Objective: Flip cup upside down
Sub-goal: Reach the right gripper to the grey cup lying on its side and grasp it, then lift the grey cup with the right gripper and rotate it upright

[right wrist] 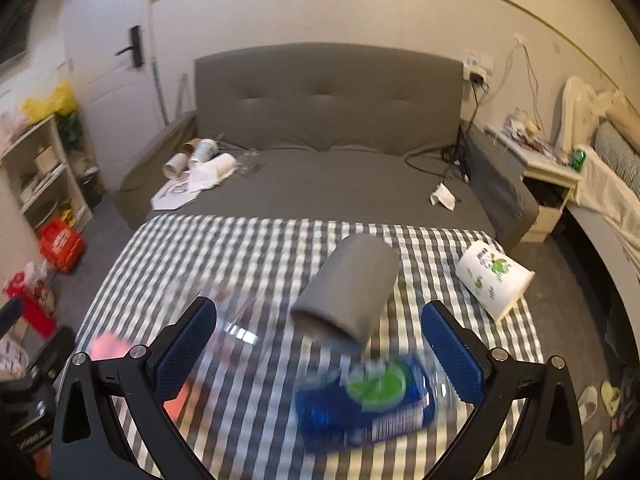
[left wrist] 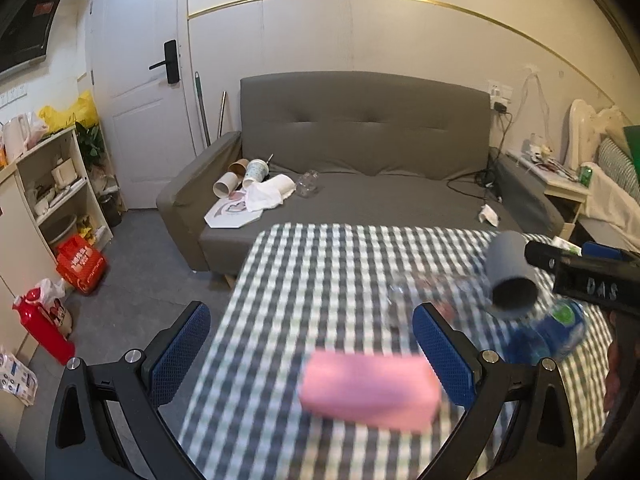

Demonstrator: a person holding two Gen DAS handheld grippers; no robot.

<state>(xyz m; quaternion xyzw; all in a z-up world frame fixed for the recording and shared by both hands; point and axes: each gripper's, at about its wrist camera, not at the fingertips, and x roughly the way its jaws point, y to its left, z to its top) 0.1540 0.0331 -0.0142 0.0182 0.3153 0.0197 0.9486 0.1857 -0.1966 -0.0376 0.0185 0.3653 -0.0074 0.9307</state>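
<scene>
While both tools, left tool (left wrist: 312,348) and right tool (right wrist: 320,344), are gaping wide and gripping nothing, one grey cup (right wrist: 347,286) is tilting mouth-down above the counter (right wrist: 248,248). One blue bottle (right wrist: 366,404), one pink block (left wrist: 370,390), one white paper cup (right wrist: 494,280) are lying around it.

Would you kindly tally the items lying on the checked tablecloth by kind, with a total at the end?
Cups: 2, a grey cup tipped over with its mouth toward the camera and a white printed paper cup on its side.
Bottles: 1, a blue-labelled plastic bottle lying down.
Pink blocks: 1, a pink block.
Clear glassware: 1, blurred.
Total: 5, all on the checked tablecloth.
</scene>
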